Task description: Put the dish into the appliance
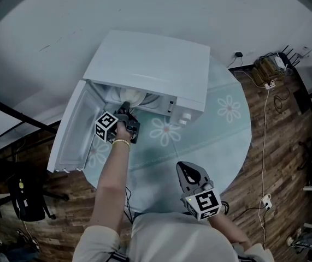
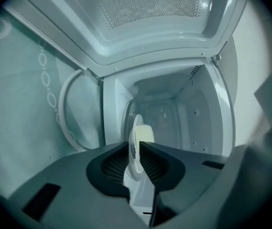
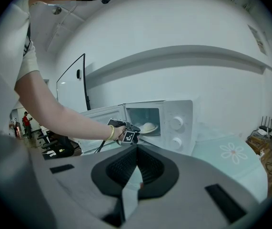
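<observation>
A white microwave (image 1: 150,64) stands on the round table with its door (image 1: 74,130) swung open to the left. My left gripper (image 1: 125,107) reaches into the opening, shut on the rim of a pale dish (image 1: 131,96). In the left gripper view the dish (image 2: 143,135) stands edge-on between the jaws of the left gripper (image 2: 136,149), inside the cavity. The right gripper view shows the dish (image 3: 148,127) just above the cavity floor. My right gripper (image 1: 190,174) hangs near the table's front edge; here the right gripper (image 3: 136,148) is shut with nothing in it.
The table carries a pale cloth with flower prints (image 1: 229,108). Cables and a power strip (image 1: 268,75) lie on the wooden floor at the right. A dark chair (image 1: 27,195) stands at the lower left. A white wall lies behind the microwave.
</observation>
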